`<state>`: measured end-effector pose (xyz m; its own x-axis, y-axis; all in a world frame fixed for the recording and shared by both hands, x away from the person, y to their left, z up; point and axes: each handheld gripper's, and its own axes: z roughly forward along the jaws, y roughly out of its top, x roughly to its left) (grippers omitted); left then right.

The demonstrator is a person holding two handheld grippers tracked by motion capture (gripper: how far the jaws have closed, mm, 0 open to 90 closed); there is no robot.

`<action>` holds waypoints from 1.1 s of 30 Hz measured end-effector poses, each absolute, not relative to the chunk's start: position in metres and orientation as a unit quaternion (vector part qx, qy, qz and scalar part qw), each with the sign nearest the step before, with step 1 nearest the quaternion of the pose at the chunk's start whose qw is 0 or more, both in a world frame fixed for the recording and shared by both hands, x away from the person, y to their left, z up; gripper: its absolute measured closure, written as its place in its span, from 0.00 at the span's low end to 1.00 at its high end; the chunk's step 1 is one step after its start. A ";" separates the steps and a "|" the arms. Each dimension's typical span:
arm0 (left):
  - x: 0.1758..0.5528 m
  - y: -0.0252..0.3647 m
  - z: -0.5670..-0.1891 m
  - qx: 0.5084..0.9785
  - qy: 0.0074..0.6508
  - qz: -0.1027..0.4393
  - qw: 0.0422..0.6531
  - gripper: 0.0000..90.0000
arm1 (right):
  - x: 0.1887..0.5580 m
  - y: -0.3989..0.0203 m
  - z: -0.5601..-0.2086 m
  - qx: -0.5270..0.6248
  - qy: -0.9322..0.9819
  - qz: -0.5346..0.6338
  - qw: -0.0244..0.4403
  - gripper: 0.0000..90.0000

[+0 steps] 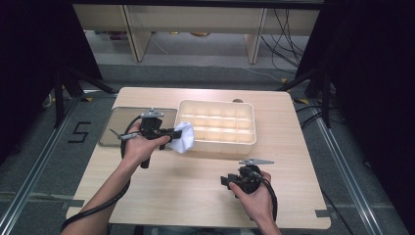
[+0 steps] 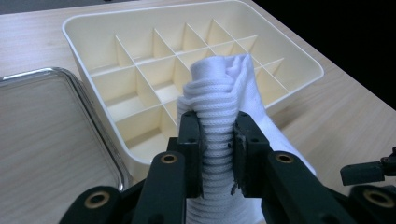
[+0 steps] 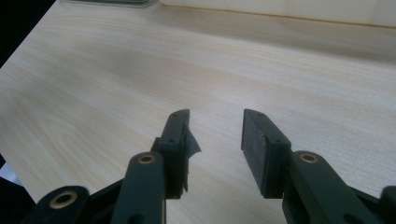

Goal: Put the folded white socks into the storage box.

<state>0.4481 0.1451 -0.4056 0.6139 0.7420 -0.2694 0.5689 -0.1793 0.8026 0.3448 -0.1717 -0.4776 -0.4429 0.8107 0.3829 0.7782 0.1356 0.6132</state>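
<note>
A rolled white ribbed sock [image 2: 219,116] is pinched between the jaws of my left gripper [image 2: 218,135], which is shut on it. In the high view that sock [image 1: 183,137] hangs at the left end of the cream divided box [image 1: 244,139], with the left gripper [image 1: 172,132] just left of it. The box's compartments [image 2: 140,100] look bare. My right gripper [image 3: 215,128] is open with nothing between its fingers, hovering low over the wooden table. In the high view the right gripper [image 1: 225,181] sits near the table's front, below the box.
A clear lid or tray [image 1: 115,128] lies flat to the left of the box, its rim [image 2: 88,107] close to the box wall. The wooden table [image 1: 195,191] has bare room at the front. Dark stands and cables flank the table.
</note>
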 end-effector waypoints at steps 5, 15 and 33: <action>0.456 0.146 -0.403 0.766 0.429 0.092 0.470 0.84 | 0.345 -0.172 -0.478 0.530 0.748 0.399 0.021 0.69; 0.474 0.144 -0.406 0.757 0.442 0.088 0.472 0.83 | 0.345 -0.175 -0.479 0.530 0.749 0.398 0.027 0.69; 0.503 0.146 -0.418 0.756 0.464 0.086 0.454 0.83 | 0.345 -0.175 -0.481 0.541 0.749 0.383 0.023 0.69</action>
